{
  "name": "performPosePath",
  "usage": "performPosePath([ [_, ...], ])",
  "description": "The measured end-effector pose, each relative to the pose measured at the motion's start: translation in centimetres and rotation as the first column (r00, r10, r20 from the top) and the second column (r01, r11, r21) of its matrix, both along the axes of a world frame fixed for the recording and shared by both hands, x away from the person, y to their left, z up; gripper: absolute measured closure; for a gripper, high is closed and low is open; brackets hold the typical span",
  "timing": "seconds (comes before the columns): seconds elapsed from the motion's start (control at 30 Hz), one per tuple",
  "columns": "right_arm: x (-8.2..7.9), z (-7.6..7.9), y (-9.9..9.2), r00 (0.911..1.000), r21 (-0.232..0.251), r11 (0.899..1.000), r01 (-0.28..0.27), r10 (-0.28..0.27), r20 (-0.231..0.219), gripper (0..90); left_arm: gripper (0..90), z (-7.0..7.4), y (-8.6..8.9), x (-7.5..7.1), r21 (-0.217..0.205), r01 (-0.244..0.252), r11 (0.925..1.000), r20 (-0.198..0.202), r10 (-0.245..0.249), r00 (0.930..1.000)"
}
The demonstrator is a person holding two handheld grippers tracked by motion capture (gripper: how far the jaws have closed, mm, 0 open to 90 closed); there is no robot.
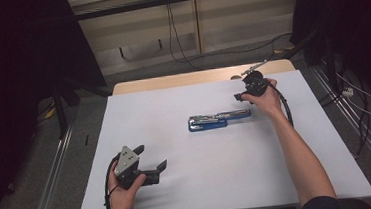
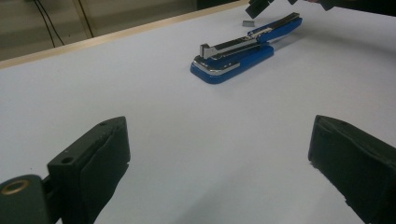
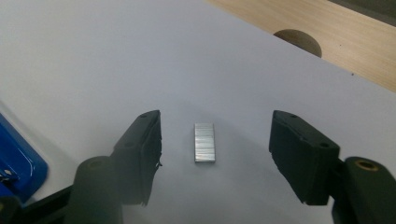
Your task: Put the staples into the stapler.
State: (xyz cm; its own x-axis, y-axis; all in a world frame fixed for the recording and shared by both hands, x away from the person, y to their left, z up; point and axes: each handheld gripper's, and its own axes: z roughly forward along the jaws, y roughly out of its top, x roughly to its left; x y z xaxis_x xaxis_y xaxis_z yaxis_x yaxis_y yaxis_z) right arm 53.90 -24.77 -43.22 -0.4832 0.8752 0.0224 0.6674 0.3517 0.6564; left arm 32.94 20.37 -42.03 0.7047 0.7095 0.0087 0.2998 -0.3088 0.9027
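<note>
White sheeting covers the counter (image 1: pixel 219 172), with a strip of pale wood showing along its far edge. At the near left corner, in the high view, a hand holds the left gripper (image 1: pixel 153 158) low over the white surface, a grey three-cornered plate on its top and a black cable looping back beside the wrist. Its fingers (image 2: pixel 100 163) stand wide apart with nothing between them but bare counter, and they point across the surface toward the middle. There lies a blue stapler (image 1: pixel 218 119), swung fully open and flat, its broad blue base at the left and its long metal-topped arm stretching to the right; from the left gripper view the silver magazine is seen facing up. Just beyond the stapler's far end, toward the right back of the counter, a small silver strip of staples (image 3: pixel 205 142) lies flat on the white surface, apart from the stapler. The right gripper (image 1: pixel 239 96) hangs over this strip, held by a hand whose bare forearm reaches in from the near right. In the right gripper view its fingers (image 3: pixel 140 154) stand partly open on either side of the strip, with clear gaps on both sides, so they touch nothing and hold nothing. A round hole shows in the wooden edge beyond them.
</note>
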Motion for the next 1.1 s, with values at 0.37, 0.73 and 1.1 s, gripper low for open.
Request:
performPosePath([
  [0.37, 1.1, -0.5, 0.4, 0.9971, -0.045, 0.997, -0.057, 0.055, -0.052, 60.9, 5.7, 0.0, -0.1, -0.1, 0.011, 0.003, 0.9999, 0.004, -0.003, 1.0000],
  [0.73, 1.1, -0.8, 0.3, 0.9930, -0.057, 0.994, -0.089, 0.084, -0.083, 71.0, 5.6, 0.0, -0.1, -0.1, 0.012, 0.001, 0.9999, 0.001, -0.001, 1.0000],
  [1.1, 1.4, -1.0, 0.6, 0.9870, -0.060, 0.990, -0.127, 0.121, -0.106, 78.6, 5.7, 0.0, 0.1, 0.0, 0.005, -0.003, 1.0000, 0.000, 0.003, 1.0000],
])
